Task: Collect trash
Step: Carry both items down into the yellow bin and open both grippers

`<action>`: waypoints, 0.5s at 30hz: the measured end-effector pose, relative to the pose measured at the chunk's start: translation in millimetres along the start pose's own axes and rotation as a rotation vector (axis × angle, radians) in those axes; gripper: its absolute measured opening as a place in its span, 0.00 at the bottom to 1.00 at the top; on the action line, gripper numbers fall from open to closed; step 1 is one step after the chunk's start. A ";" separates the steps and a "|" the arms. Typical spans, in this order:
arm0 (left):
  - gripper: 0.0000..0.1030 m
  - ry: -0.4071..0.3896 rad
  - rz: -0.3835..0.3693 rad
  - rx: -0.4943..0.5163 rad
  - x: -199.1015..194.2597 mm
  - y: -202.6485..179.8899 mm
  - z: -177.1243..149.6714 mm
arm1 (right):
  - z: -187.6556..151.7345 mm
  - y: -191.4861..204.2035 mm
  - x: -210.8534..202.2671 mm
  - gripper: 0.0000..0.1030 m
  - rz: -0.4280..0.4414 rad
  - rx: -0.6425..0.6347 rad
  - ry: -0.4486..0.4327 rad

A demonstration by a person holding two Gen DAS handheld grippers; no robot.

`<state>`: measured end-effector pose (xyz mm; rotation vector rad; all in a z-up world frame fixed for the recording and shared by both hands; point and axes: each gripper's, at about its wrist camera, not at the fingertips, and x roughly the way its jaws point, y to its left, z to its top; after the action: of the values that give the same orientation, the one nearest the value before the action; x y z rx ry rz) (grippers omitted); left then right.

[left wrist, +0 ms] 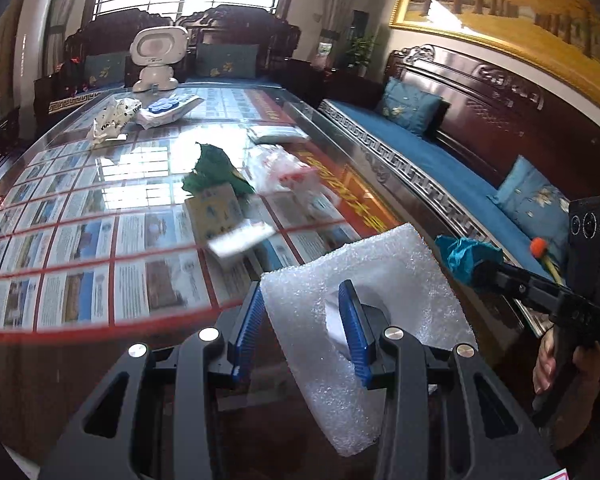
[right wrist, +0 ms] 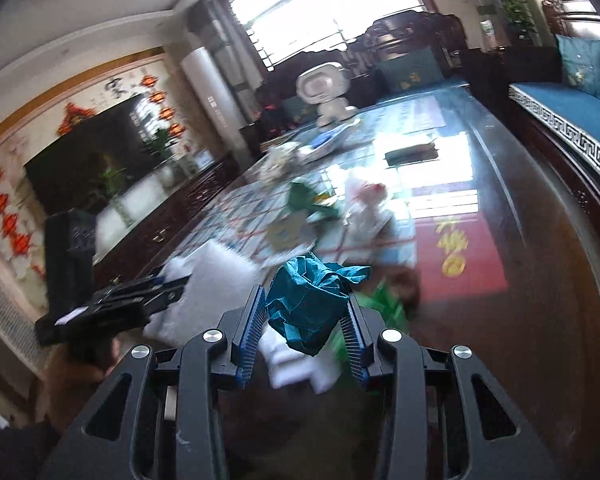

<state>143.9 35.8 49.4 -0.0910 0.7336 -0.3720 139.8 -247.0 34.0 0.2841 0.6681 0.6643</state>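
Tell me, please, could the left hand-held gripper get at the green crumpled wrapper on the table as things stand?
Probably not yet: the left hand-held gripper is shut on the white foam sheet, so its jaws are occupied. Otherwise the way to the green wrapper looks free across the glass table.

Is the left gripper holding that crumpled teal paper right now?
No: the left gripper grips the white foam sheet, while the teal paper sits between the pads of the right gripper.
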 end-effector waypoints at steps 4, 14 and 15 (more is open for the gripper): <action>0.39 0.022 -0.028 0.012 -34.7 -14.8 -48.1 | -47.3 22.1 -30.4 0.36 0.062 -0.001 0.037; 0.39 0.208 -0.048 -0.006 -52.7 -31.1 -186.9 | -182.1 53.7 -50.0 0.36 0.026 -0.007 0.248; 0.39 0.230 -0.048 -0.008 -48.3 -31.8 -199.8 | -194.3 55.1 -48.3 0.36 0.017 0.004 0.266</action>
<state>-32.1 33.3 -61.4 -0.0747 0.9619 -0.4300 -41.7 -229.6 -65.5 0.2070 0.9220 0.7243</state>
